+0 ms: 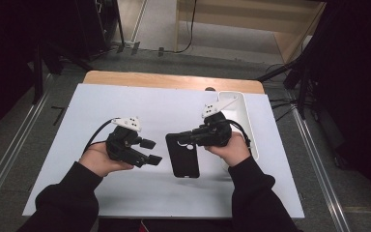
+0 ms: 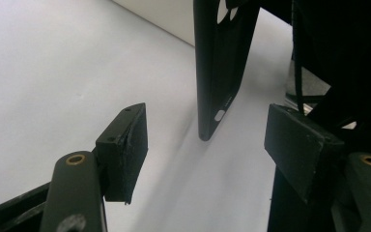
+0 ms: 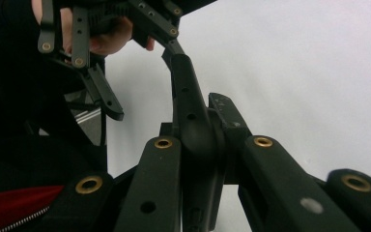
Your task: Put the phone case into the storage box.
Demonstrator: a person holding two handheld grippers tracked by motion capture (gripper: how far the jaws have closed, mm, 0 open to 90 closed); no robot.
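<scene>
Two grippers work over a white table [image 1: 125,193]. On the left side, the left gripper [image 1: 149,151] has its jaws about half open with nothing in them. It points across at a black phone case [image 1: 182,155] but does not touch it. The case is near the middle of the table, a little toward the right edge. In the left gripper view the case [image 2: 221,67] seems to stand up on its edge. The right gripper [image 1: 186,138] is shut tight on one end of the case, and in the right gripper view the case [image 3: 188,104] sits pinched between the jaws. A white tray [image 1: 245,116] lies by the right edge, behind that hand. The case looks thin and bendy, so I think it could twist or slip out if the left gripper bumps it sideways. If the left jaws close too early, they may miss the case.
</scene>
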